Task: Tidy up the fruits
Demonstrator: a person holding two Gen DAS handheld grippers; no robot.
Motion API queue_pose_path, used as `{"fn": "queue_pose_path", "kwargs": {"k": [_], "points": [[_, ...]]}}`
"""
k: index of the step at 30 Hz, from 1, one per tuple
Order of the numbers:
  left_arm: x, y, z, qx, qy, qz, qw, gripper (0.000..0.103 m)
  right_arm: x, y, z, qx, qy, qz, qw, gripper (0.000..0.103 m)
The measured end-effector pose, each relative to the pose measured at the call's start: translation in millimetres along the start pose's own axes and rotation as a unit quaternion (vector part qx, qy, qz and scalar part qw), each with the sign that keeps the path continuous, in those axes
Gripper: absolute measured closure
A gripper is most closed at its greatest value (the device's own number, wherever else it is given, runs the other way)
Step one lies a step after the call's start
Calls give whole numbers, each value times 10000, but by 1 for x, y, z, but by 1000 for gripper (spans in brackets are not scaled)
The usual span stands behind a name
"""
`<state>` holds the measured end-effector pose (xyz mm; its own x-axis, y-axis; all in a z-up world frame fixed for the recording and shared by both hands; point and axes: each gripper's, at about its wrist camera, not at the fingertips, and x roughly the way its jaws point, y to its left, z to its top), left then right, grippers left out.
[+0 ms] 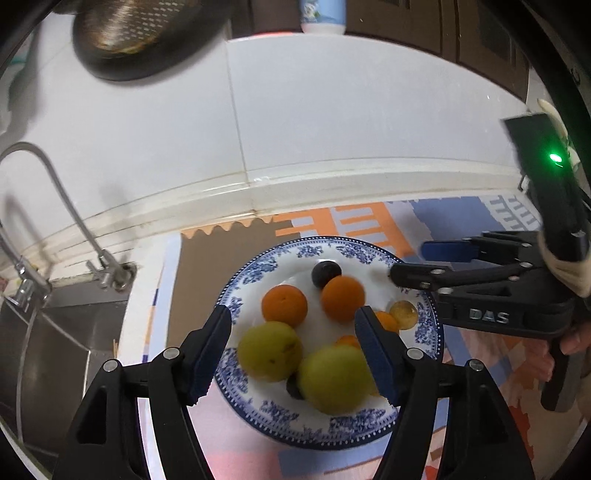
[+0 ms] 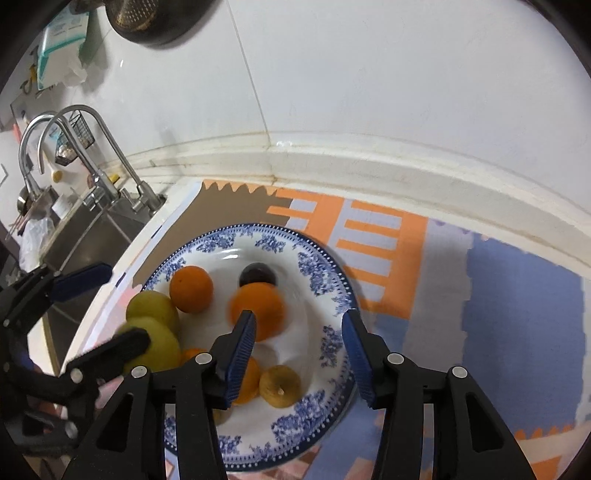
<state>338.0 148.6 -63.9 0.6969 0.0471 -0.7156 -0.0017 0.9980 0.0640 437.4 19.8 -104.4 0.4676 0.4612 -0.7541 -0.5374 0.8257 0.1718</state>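
Observation:
A blue-and-white patterned plate (image 1: 280, 254) (image 2: 321, 269) sits on a colourful mat and holds two oranges (image 1: 284, 305) (image 2: 191, 283), two yellow-green fruits (image 1: 269, 350) (image 2: 152, 306), a dark plum (image 1: 325, 273) (image 2: 258, 274), a small brownish fruit (image 1: 403, 314) (image 2: 279, 386) and smaller orange fruits. My left gripper (image 1: 293, 350) is open and empty just above the yellow-green fruits. My right gripper (image 2: 299, 354) is open and empty over the plate's right side; it also shows in the left wrist view (image 1: 408, 263).
A steel sink (image 1: 55, 332) with taps (image 2: 99, 147) lies left of the mat. A white tiled wall (image 1: 332, 110) runs behind the counter. A dark metal colander (image 1: 140, 33) hangs up on the wall. The patterned mat (image 2: 517, 314) stretches right.

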Motion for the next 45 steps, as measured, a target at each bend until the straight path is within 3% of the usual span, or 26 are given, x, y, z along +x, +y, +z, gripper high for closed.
{"fn": "queue_pose_path", "kwargs": {"k": [3,6,9,17,22,45], "points": [[-14,0,-6,-33,-128,24,9999,34,-23,6,-9,59,-226,-203,9995,54],[-29,-2,-12,-14,-258,-33,9997,32,-51,14,-23,193,-512,-509,9972,43],[-45,-7,-19,138,-420,-34,9990,27,-76,21,-40,354,-782,-735,9936,41],[-88,-19,-43,465,-811,-57,9956,19,-131,43,-91,891,-1258,-1549,9758,26],[-118,-27,-64,472,-1014,32,9937,15,-159,53,-119,1128,-1411,-1679,9691,21],[-240,-68,-144,2,-1555,365,9872,0,-269,97,-208,831,-1914,-1800,9613,16]]}}
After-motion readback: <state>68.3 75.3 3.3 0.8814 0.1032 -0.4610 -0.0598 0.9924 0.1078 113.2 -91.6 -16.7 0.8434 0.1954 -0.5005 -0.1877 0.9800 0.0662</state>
